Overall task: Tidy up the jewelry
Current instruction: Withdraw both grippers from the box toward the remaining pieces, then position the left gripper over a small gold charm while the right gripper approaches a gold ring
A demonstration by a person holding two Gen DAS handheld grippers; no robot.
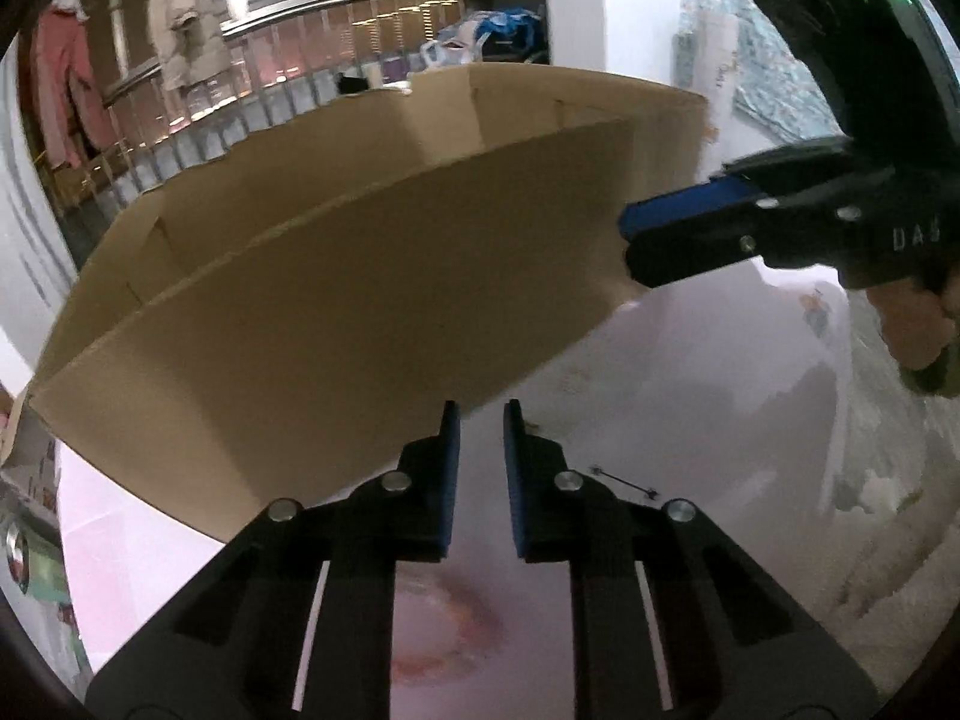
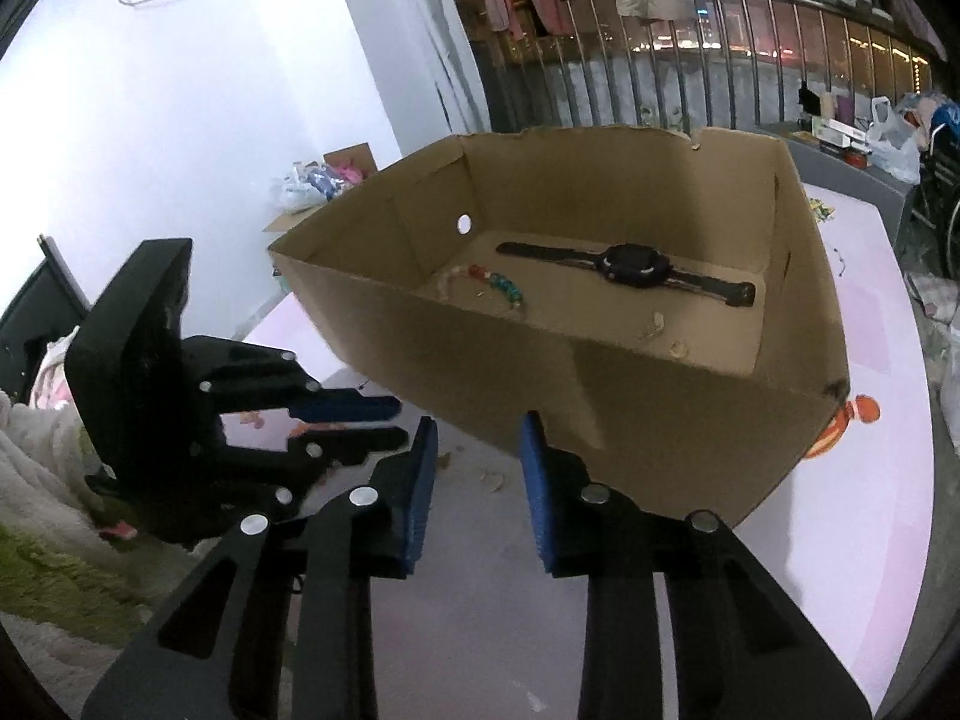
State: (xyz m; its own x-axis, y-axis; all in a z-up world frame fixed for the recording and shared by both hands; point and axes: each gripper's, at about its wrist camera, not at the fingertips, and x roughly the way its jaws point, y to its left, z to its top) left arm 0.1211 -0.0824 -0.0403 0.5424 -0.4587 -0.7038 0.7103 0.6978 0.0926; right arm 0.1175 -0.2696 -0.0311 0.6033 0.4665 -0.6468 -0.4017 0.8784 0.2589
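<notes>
A cardboard box sits on the pink tabletop — inside lie a black watch and a beaded bracelet. The left tongs hover by the box's outer wall, narrowly parted, empty. The right tongs face its near side — gap moderate, gripping nothing

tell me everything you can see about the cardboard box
The box is plain brown cardboard, open at the top, its upper edge torn and ragged where the flaps are gone. One inner wall has a small round hole. It stands upright on the pink table. On its floor lie a black watch, stretched flat, a beaded bracelet and some pale crumbs. In the right wrist view neither claw touches it.
</notes>
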